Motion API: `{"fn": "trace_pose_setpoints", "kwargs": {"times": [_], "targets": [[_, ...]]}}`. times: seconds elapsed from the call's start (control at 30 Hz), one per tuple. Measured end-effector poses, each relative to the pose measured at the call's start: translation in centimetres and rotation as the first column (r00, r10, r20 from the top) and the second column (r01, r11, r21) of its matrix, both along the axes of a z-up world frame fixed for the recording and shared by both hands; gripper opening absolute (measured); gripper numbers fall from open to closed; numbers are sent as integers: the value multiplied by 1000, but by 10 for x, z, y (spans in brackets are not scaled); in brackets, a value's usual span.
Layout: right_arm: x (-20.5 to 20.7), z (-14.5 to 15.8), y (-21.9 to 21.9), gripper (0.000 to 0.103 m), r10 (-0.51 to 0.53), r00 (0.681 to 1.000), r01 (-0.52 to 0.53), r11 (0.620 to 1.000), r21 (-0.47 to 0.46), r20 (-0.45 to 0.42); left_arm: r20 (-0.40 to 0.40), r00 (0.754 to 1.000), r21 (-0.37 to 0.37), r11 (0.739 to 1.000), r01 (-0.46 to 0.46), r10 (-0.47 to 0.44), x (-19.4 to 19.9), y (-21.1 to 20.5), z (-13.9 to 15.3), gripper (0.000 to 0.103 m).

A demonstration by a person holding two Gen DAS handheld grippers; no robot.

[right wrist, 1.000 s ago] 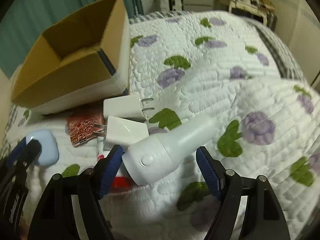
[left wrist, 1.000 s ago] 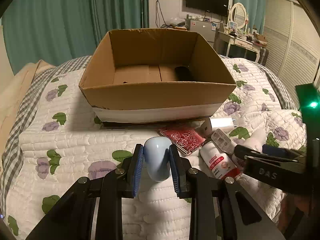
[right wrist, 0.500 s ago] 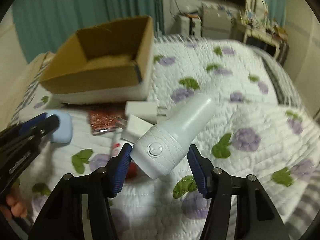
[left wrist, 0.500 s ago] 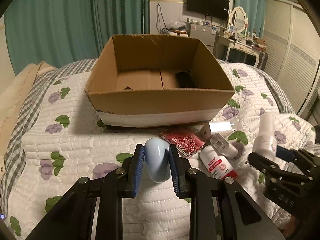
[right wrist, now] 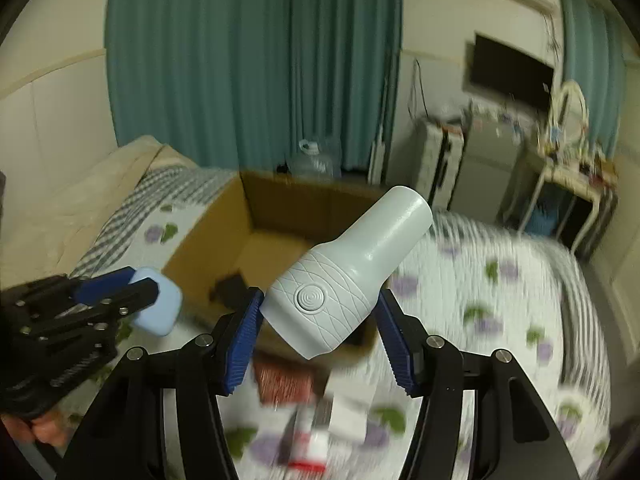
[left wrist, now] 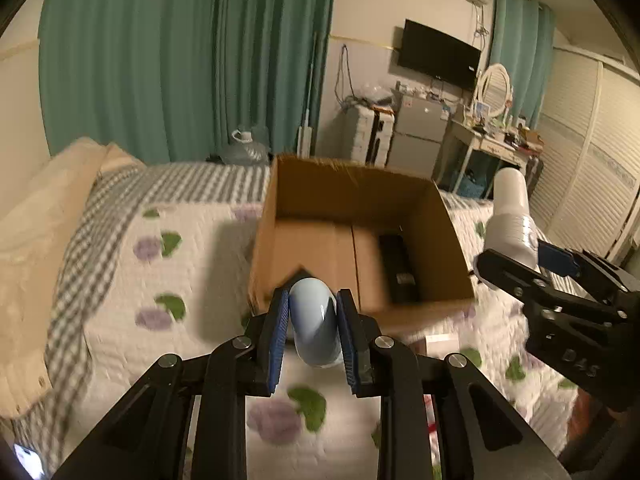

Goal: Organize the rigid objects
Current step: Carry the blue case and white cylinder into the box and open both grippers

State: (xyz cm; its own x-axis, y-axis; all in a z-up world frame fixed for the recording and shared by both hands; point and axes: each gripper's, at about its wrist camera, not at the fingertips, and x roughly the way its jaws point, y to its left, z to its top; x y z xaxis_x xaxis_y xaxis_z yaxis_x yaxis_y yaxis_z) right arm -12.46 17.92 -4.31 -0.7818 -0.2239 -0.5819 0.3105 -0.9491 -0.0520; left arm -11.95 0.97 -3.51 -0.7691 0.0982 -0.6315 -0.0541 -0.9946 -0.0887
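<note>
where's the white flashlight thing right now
The white flashlight is clamped in the right gripper, held in the air near the front right corner of the cardboard box; in the left wrist view it shows at the right edge.

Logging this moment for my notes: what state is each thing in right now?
Left claw: shut on light blue case, lifted.
Right claw: shut on white flashlight, lifted, tilted.
Cardboard box: open, black item inside.
Red patterned card: lying on quilt.

Open box (left wrist: 280, 224) top; black item (left wrist: 396, 268) inside.
</note>
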Motion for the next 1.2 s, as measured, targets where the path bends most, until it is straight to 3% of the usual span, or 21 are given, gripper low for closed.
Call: {"fn": "trace_pose_setpoints", "kwargs": {"times": [0.13, 0.33, 0.6, 0.67, 0.8, 0.9, 0.97, 1.0, 1.03, 1.2], "targets": [[-37, -4, -9, 57, 38, 999, -38, 999, 5, 7, -15, 1000, -63, 998, -19, 18, -26, 1, 10, 25], [-84, -43, -16, 57, 79, 992, -81, 997, 12, 97, 6, 1000, -110, 994, -20, 21, -62, 8, 3, 25], [-104, -84, -14, 58, 123, 979, -126, 992, 5, 163, 33, 999, -119, 993, -18, 22, -89, 17, -9, 25], [-102, -79, -6, 75, 114, 985, -115, 993, -2, 131, 42, 999, -119, 993, -10, 15, -94, 20, -12, 25], [-91, -57, 19, 76, 84, 992, -79, 995, -57, 95, 41, 999, -108, 994, 2, 2, -102, 27, -12, 25], [-82, -45, 40, 77, 13, 998, -11, 1000, -29, 65, 44, 999, -89, 996, 22, -18, -110, 34, -15, 25], [-76, -41, 53, 77, -8, 998, 11, 999, -35, 62, 50, 998, -56, 998, 34, -31, -114, 38, -21, 28], [-73, -40, 61, 77, -26, 998, 29, 999, -40, 64, 56, 998, -52, 998, 35, -32, -115, 39, -23, 39], [-71, -40, 65, 77, -36, 997, 39, 998, -43, 66, 64, 998, -49, 998, 29, -26, -116, 40, -25, 59], [-46, -36, 83, 82, -71, 994, 73, 997, -16, 81, 57, 998, -30, 999, 14, -12, -102, 39, -17, 62]]}}
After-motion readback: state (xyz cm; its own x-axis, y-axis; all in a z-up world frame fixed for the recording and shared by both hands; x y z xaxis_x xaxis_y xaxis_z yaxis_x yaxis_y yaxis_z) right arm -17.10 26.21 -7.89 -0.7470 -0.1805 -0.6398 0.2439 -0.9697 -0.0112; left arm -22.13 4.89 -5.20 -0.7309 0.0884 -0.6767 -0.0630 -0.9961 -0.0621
